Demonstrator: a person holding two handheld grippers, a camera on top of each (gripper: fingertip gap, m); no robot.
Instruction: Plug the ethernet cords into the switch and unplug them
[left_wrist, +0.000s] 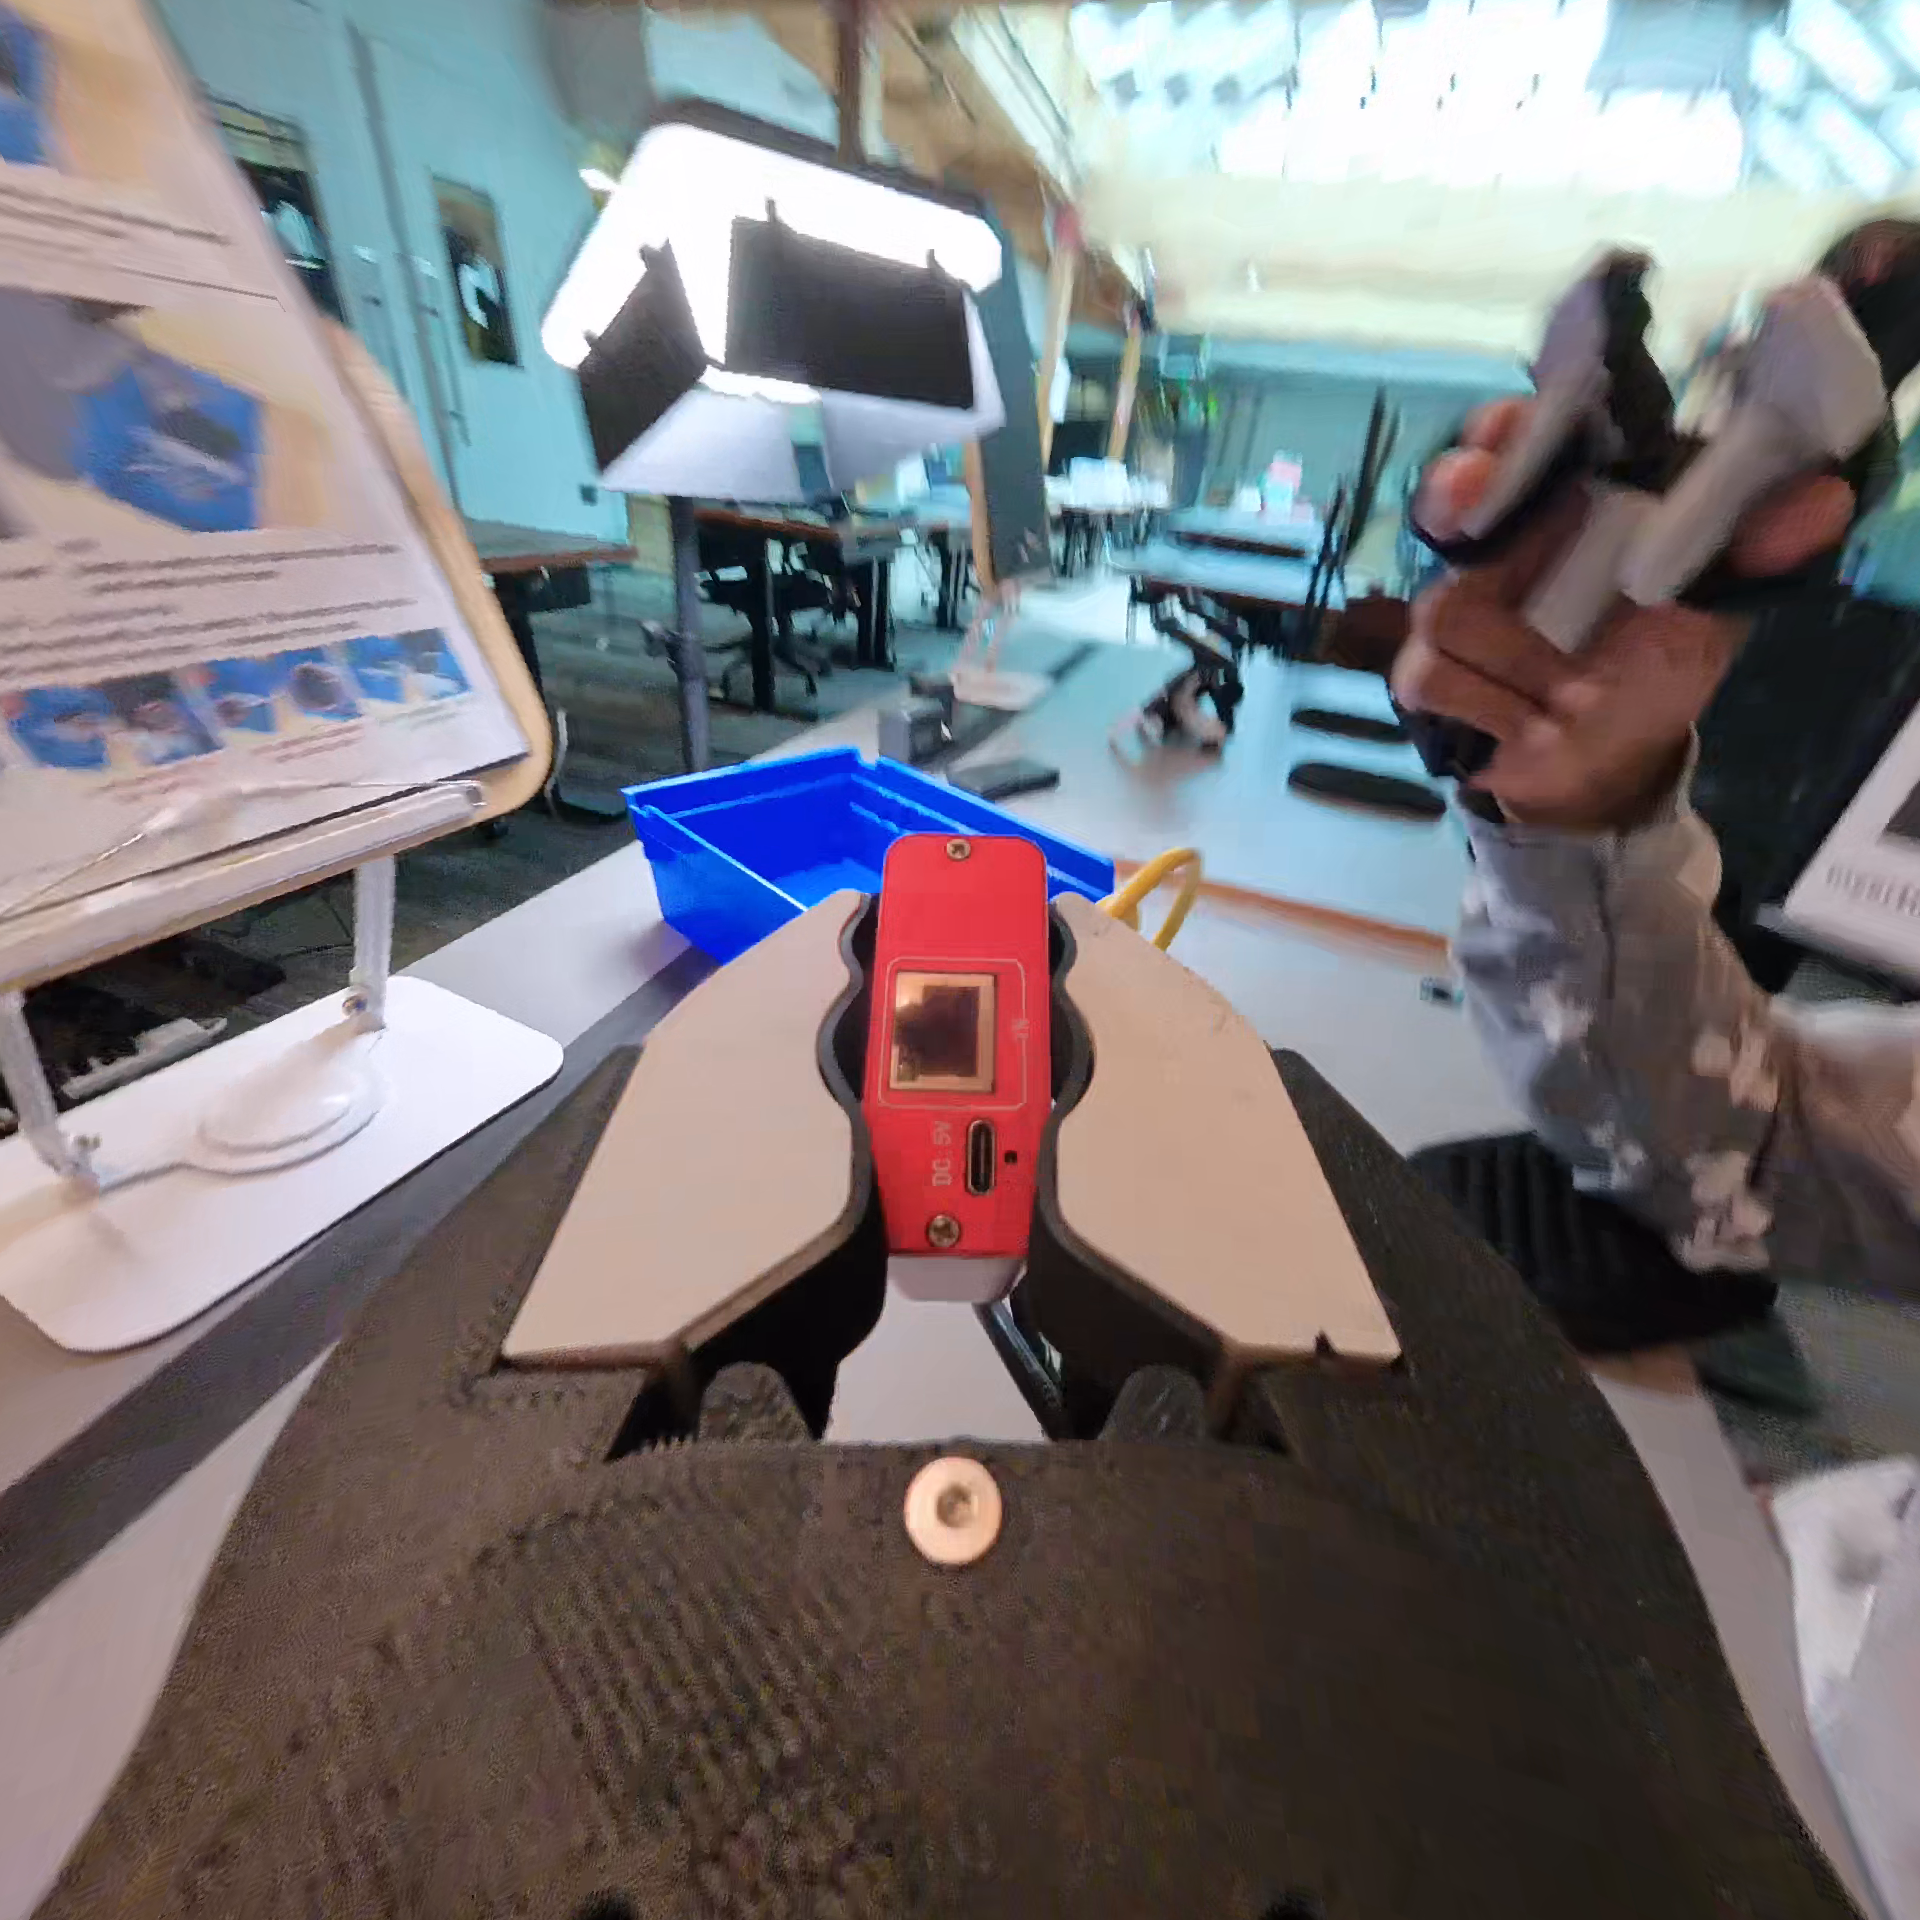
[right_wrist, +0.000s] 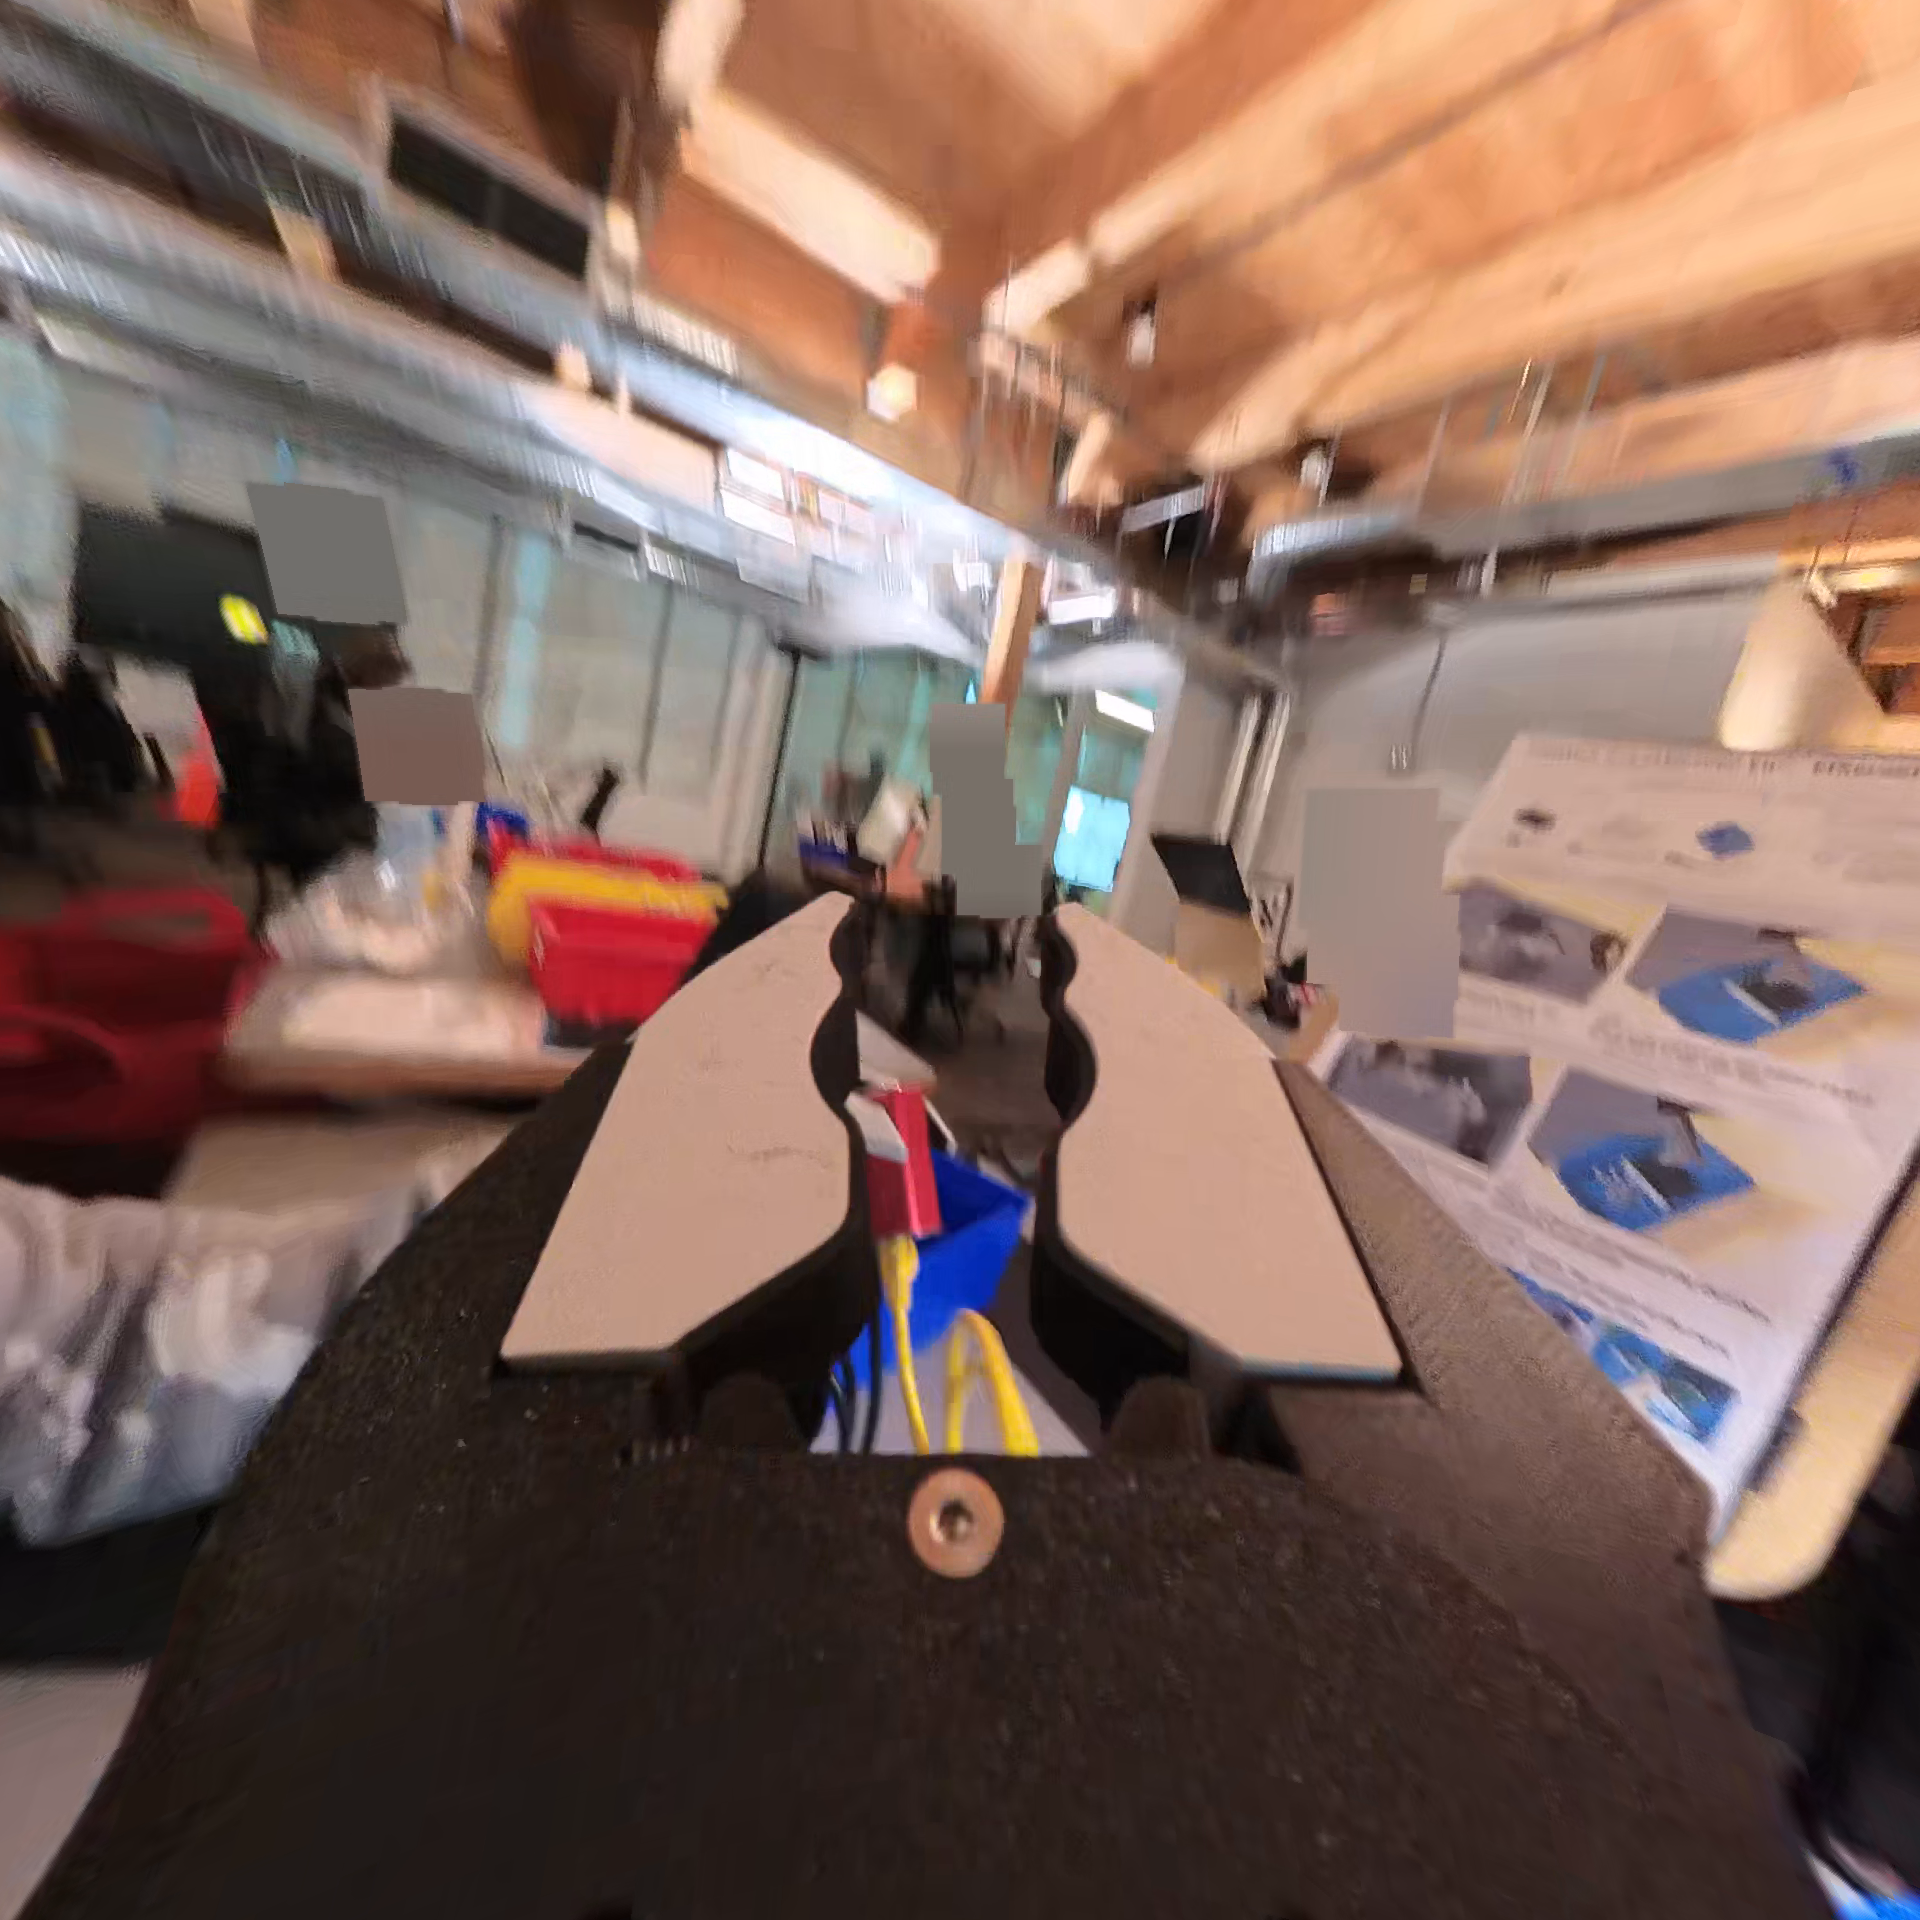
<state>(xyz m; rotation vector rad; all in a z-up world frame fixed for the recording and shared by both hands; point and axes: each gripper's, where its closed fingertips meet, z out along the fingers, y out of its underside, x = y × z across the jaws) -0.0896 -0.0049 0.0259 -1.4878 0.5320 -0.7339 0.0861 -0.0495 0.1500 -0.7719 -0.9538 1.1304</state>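
My left gripper (left_wrist: 961, 906) is shut on a red switch (left_wrist: 956, 1049) and holds it upright above the table; its end face, with one empty ethernet port and a small power socket, faces the camera. A yellow ethernet cord (left_wrist: 1164, 894) loops out behind the right finger. My right gripper (left_wrist: 1683, 416), held in a hand, is raised at the upper right, blurred. In the right wrist view my right gripper (right_wrist: 948, 925) is open and empty, well above the red switch (right_wrist: 904, 1164). A yellow cord (right_wrist: 987, 1382) runs up to the switch's underside beside dark cords (right_wrist: 862, 1382).
A blue bin (left_wrist: 748, 842) sits on the grey table behind the switch; it also shows in the right wrist view (right_wrist: 966, 1236). An instruction sheet on a white stand (left_wrist: 208, 520) is at the left. Red and yellow bins (right_wrist: 603, 925) stand farther off. A studio light (left_wrist: 790, 312) stands beyond the table.
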